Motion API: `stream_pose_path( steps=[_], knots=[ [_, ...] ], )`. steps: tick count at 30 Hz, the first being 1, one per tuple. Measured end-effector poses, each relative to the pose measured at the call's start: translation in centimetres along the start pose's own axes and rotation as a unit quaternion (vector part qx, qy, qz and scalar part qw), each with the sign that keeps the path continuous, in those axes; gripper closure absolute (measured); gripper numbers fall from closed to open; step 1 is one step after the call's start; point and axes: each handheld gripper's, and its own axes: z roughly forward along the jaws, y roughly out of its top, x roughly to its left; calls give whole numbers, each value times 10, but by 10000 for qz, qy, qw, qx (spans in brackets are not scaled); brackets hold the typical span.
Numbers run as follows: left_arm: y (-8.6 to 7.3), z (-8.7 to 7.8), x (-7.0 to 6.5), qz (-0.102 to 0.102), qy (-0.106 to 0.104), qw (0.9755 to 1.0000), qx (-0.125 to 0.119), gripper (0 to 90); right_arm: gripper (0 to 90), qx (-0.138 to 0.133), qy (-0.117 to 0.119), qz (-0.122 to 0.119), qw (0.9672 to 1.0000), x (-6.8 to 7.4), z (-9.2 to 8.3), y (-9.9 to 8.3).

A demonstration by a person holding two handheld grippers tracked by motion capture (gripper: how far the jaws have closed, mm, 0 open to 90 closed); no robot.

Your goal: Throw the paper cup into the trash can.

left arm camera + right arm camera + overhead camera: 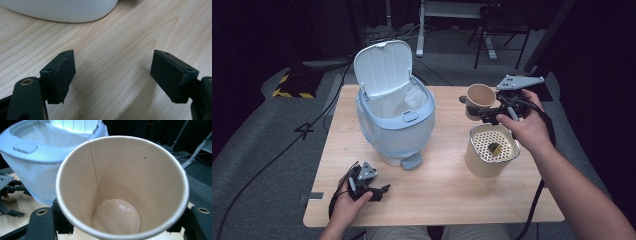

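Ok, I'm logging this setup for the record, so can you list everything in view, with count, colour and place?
Paper cup: one, tan, empty and wet at the bottom inside, held above the table's far right part.
Strainer container: one, cream, with a perforated insert holding a dark lump, right side of the table.
Pedal bin: one, pale blue with white lid up and a white liner, centre of the table.
Table: one, light wood.
Black and yellow striped block: one, on the floor, far left.
Cables: several, black, across the grey floor.
Right gripper: one, black, shut on the paper cup.
Left gripper: one, black, jaws open, resting low at the table's near left.
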Motion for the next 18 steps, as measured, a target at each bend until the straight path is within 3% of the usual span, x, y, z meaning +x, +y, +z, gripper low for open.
stream_pose_path(
  steps=[11, 18],
  knots=[
    [1, 1, 1, 9, -35, 10000, 14, 199, 285, -78, 172, -189, 9996, 12, 31, 46],
    [3, 3, 2, 34, -53, 10000, 31, 180, 281, -137, 367, -336, 9987, 28, 59, 76]
  ],
)
